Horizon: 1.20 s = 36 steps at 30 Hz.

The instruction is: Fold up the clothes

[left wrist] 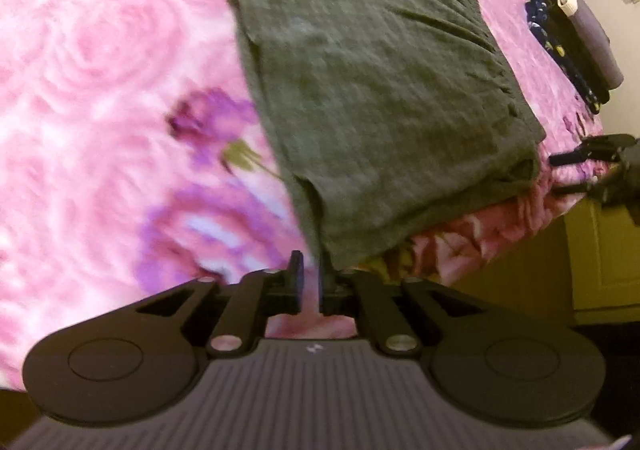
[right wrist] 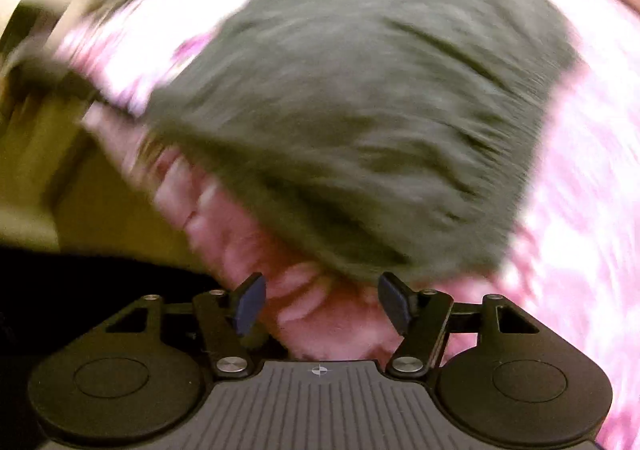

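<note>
Left wrist view: the dark olive-green knit garment (left wrist: 372,89) lies partly folded on the pink rose-patterned plush blanket (left wrist: 92,61), its near corner hanging over the blanket's front edge. The left gripper (left wrist: 311,284) has its black fingers drawn close together with only a narrow gap; that corner of the garment comes down to the fingertips, but blur keeps me from telling whether cloth is pinched. A small white mark sits on the ribbed grey gripper body; it cannot be read. Beyond the garment's far right side, a stack of folded dark clothes (left wrist: 576,45) rests near the blanket's edge, one piece navy with small yellow dots. Just past the garment's right corner, the right gripper (left wrist: 576,169) shows with its fingers spread. Yellowish wooden furniture (left wrist: 560,270) stands below the blanket's edge.

Right wrist view: heavy motion blur. The garment (right wrist: 360,121) fills the middle, on the blanket (right wrist: 580,230). The right gripper (right wrist: 322,304) has its blue-padded fingers wide apart, holding nothing, just short of the garment's near edge. A small crosshair mark sits on its body; no writing is legible.
</note>
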### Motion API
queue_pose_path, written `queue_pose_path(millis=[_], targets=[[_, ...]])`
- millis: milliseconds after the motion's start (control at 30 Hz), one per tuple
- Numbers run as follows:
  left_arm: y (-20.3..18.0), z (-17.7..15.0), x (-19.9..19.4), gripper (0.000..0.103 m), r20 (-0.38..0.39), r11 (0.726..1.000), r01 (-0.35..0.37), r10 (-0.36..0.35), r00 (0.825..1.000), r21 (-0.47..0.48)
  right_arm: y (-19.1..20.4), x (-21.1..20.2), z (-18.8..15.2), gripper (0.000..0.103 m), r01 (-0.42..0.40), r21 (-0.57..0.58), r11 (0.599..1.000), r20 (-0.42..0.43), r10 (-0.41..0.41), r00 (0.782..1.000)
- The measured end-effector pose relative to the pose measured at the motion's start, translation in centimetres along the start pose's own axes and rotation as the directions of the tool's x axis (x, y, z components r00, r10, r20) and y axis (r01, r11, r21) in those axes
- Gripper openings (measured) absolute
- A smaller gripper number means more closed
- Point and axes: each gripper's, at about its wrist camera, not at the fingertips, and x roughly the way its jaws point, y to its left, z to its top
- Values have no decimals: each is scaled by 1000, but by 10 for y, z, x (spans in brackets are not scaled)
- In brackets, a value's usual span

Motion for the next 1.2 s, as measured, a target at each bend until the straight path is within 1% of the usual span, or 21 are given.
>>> queue_pose_path(millis=[67, 100, 167, 233, 333, 400, 433, 567, 700, 800, 867, 900, 933, 967, 1000, 1033, 1067, 1100, 1133, 1167, 1200], targets=[[13, 22, -9, 6, 39, 1000, -24, 24, 999, -13, -34, -13, 11, 66, 62, 169, 984, 44, -70, 997], [18, 36, -11, 10, 65, 999, -29, 30, 997, -22, -49, -17, 17, 66, 96, 237, 967, 63, -114, 991], [24, 75, -7, 17, 120, 999, -15, 18, 993, -28, -85, -26, 34, 66, 126, 383, 915, 121, -186, 975], [29, 114, -3, 25, 174, 999, -1, 6, 985, -34, -120, -31, 52, 66, 90, 524, 847, 186, -216, 958], [37, 173, 5, 31, 250, 999, 30, -20, 968, -36, -146, -18, 79, 66, 34, 572, 819, 227, -198, 953], [38, 221, 20, 43, 280, 997, 80, -72, 957, -19, -161, -8, 97, 65, -1, 591, 807, 251, -182, 951], [39, 243, 29, 44, 283, 995, 102, -92, 955, -20, -169, -3, 106, 65, -19, 599, 800, 263, -174, 949], [49, 308, 73, 47, 211, 980, 177, -155, 965, -91, -200, 18, 141, 65, -91, 631, 771, 311, -144, 939], [59, 373, 118, 50, 142, 955, 245, -223, 965, -166, -230, 38, 177, 65, -162, 657, 736, 360, -117, 925], [67, 422, 151, 51, 94, 930, 290, -276, 957, -225, -247, 50, 202, 65, -216, 659, 720, 401, -93, 911], [71, 450, 172, 51, 59, 912, 317, -313, 948, -260, -254, 58, 218, 65, -246, 643, 725, 420, -65, 905], [70, 454, 180, 54, 39, 906, 331, -333, 942, -264, -257, 61, 227, 65, -258, 633, 730, 421, -45, 906], [68, 458, 183, 54, 33, 901, 349, -353, 935, -258, -259, 64, 236, 61, -267, 623, 735, 420, -26, 907], [67, 461, 186, 43, 31, 893, 370, -375, 926, -258, -261, 69, 244, 50, -271, 613, 742, 411, -7, 911], [66, 463, 187, 12, 39, 877, 399, -404, 914, -266, -262, 75, 251, 19, -273, 604, 749, 399, 12, 917], [64, 465, 188, 0, 46, 861, 430, -435, 899, -272, -263, 80, 259, 11, -275, 595, 755, 386, 32, 922], [61, 467, 189, 0, 54, 844, 460, -465, 884, -277, -264, 85, 267, 11, -278, 586, 761, 373, 51, 926], [57, 468, 187, 0, 71, 837, 484, -483, 873, -254, -263, 85, 269, 9, -272, 570, 775, 376, 48, 925], [49, 470, 179, 0, 106, 851, 492, -481, 870, -182, -261, 81, 270, 3, -263, 551, 792, 388, 36, 921], [41, 469, 167, 0, 157, 862, 496, -479, 864, -102, -259, 78, 270, 2, -253, 532, 808, 399, 24, 917], [35, 464, 151, 0, 234, 871, 492, -477, 847, -7, -257, 75, 271, 2, -242, 513, 824, 411, 12, 912]])
